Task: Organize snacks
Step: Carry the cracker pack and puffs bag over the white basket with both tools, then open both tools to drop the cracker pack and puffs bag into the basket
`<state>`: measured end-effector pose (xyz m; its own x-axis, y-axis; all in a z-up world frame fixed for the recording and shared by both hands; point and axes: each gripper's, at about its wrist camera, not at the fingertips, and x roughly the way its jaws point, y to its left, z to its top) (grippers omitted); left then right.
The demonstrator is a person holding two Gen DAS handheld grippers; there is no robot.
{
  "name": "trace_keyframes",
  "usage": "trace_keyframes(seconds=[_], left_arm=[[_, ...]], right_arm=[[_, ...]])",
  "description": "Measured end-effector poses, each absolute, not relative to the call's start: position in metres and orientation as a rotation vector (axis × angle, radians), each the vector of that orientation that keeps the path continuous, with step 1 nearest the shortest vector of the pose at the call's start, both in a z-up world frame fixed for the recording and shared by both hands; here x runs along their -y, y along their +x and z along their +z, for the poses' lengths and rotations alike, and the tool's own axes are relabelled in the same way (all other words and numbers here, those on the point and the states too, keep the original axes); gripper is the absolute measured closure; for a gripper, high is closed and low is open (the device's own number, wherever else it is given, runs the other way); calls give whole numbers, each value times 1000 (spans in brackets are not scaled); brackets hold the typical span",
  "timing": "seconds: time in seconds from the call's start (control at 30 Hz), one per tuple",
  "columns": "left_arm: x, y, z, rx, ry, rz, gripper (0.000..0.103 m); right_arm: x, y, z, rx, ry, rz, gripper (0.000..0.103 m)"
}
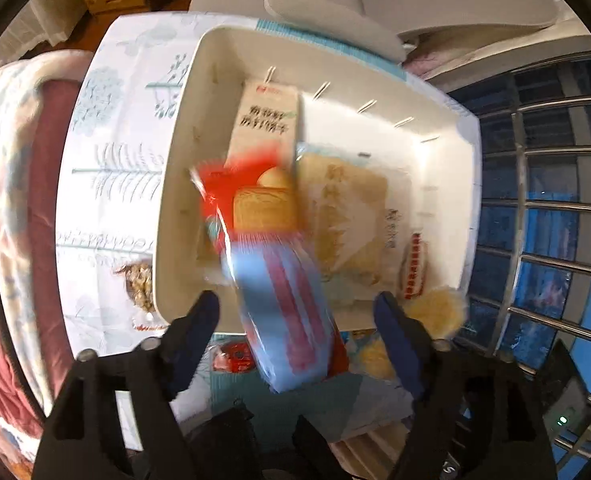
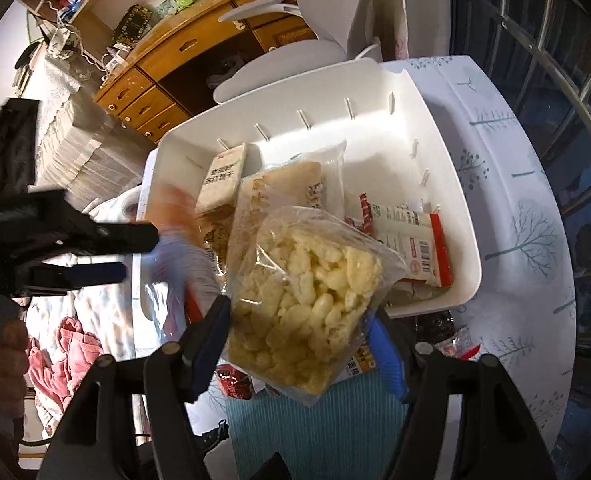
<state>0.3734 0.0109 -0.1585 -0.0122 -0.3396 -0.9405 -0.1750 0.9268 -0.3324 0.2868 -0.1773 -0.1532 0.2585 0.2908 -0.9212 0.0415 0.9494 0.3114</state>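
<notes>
A bench [image 1: 107, 184] with a tree-print cloth carries a white bin [image 1: 199, 120] beside a barred window. Left wrist view: the left gripper [image 1: 297, 320] has its jaws apart; a blurred blue-and-red snack pack [image 1: 283, 304] lies between them, clear of both pads, its far end over the bin's contents. Right wrist view: the right gripper [image 2: 301, 340] has its jaws apart; a clear bag of pale puffs [image 2: 307, 304] sits between them, its far end over the bin. Whether the pads touch the bag cannot be determined.
</notes>
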Motion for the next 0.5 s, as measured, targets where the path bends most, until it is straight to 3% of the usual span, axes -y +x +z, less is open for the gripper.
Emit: trace_keyframes(seconds=[0.1, 0.5], left_arm=[[-9, 373, -146, -1561, -390, -151, 18], [-4, 337, -123, -1538, -407, -159, 17]], right_arm=[[180, 286, -147, -1289, 300, 176, 25], [199, 269, -121, -1256, 302, 228, 21]])
